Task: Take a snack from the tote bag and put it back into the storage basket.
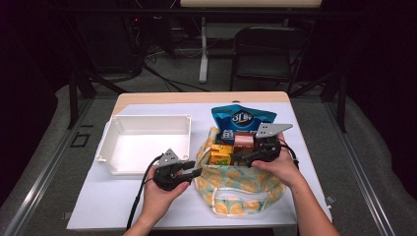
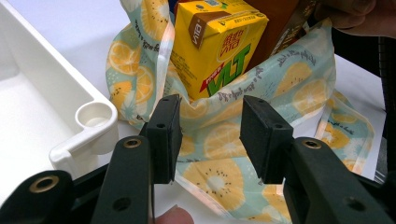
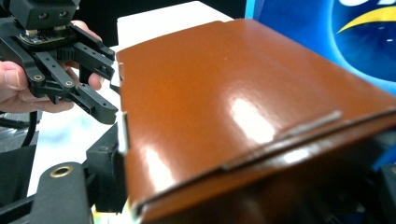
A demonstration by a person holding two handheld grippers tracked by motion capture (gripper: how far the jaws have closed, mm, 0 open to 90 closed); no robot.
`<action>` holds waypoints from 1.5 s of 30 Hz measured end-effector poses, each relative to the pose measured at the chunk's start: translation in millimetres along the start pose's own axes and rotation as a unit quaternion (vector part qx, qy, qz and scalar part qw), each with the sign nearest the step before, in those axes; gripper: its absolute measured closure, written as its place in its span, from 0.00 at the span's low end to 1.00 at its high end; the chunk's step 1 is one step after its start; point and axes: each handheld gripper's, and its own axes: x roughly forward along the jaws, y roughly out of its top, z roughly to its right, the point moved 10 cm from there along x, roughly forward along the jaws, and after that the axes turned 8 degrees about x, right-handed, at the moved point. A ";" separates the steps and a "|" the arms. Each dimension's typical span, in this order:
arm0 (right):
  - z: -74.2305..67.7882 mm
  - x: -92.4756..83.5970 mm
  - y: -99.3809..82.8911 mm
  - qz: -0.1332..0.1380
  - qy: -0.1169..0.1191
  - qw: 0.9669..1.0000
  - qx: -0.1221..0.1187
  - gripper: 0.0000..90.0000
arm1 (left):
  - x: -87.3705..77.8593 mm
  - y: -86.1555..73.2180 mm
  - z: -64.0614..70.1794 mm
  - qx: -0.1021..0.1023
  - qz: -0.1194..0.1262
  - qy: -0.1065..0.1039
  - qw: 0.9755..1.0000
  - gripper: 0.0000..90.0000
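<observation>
A citrus-print fabric bag (image 1: 236, 189) lies open on the table with yellow drink cartons (image 1: 221, 153) standing inside. In the left gripper view one yellow carton (image 2: 219, 46) rises out of the bag (image 2: 289, 74). My left gripper (image 1: 195, 168) sits at the bag's left rim, its jaws apart (image 2: 210, 140) with the printed cloth just beyond them and nothing pinched. My right gripper (image 1: 240, 150) is over the bag's mouth, shut on a glossy brown carton (image 1: 243, 141), whose broad face (image 3: 243, 107) tilts across the right gripper view. The left gripper (image 3: 109, 86) also shows beyond it.
A white plastic bin (image 1: 147, 120) stands left of the bag, its corner (image 2: 93, 121) close to my left jaws. A blue snack bag (image 1: 241, 118) leans behind the fabric bag. The white table top (image 1: 108, 201) has bare room in front. A black chair (image 1: 265, 54) stands beyond the table.
</observation>
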 end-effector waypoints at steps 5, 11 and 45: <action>-0.1 2.4 -1.3 -0.004 0.003 1.000 -0.004 0.32 | 0.5 -0.3 0.7 0.003 -0.001 -0.001 1.000 0.65; -3.8 0.2 -3.1 -0.008 0.007 1.000 -0.013 0.36 | -0.3 -0.4 0.3 0.000 -0.001 -0.002 1.000 0.65; -15.2 -30.9 19.5 0.047 0.001 0.999 0.001 0.48 | 4.2 19.7 18.2 0.042 0.047 -0.045 0.997 0.50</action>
